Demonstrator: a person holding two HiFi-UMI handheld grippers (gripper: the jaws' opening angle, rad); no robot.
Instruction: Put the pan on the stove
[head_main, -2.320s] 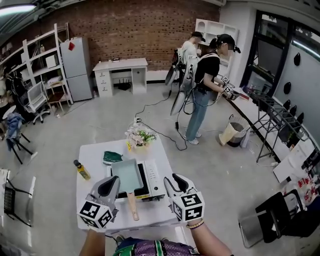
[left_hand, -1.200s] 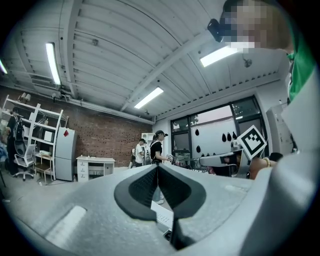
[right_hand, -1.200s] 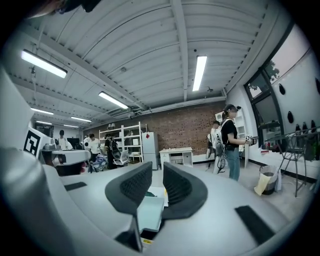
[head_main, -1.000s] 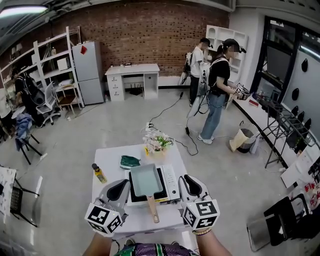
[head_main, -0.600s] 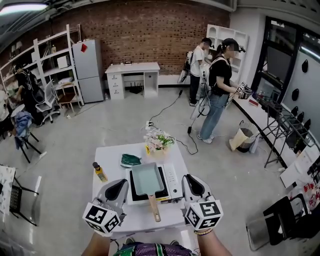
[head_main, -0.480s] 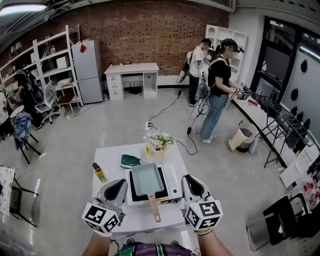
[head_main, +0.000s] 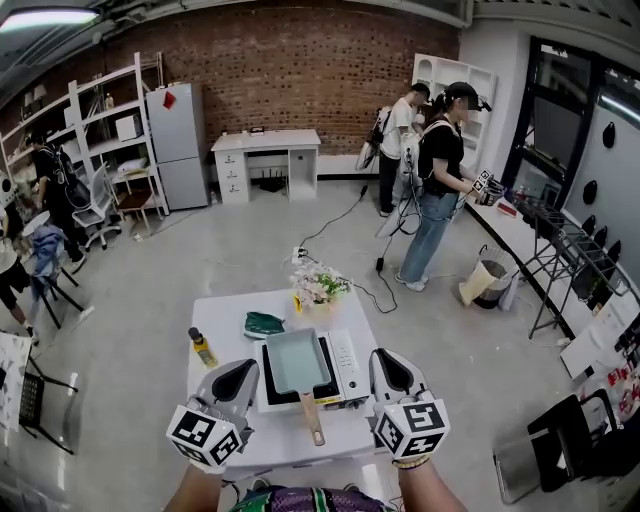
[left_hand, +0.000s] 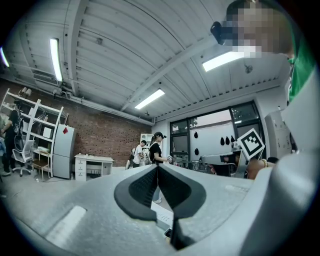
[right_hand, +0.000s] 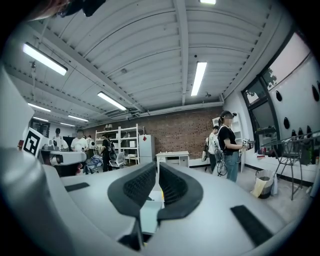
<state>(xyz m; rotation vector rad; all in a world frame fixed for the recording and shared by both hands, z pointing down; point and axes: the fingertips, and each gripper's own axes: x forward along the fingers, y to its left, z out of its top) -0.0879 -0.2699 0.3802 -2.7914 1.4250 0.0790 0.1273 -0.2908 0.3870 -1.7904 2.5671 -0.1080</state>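
Pan (head_main: 297, 360) on stove (head_main: 346, 362); beside it left hand-held gripper (head_main: 240, 373) closed, right hand-held gripper (head_main: 383, 363) just closing (both empty).

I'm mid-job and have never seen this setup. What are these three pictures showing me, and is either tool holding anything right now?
There is no robot arm here: a person holds a two-jaw gripper in each hand. The wide picture comes from a camera on that person's head, looking down at a white table. The other two cameras ride on the grippers and look along their jaws.

On the table is a stove with a rectangular teal pan sitting on it, its wooden handle pointing toward the person. There is also a bottle, a green item and flowers.

The left gripper is shut on nothing. The right gripper has just been closing its jaws; a thin gap shows, with nothing between them. Neither touches the pan.
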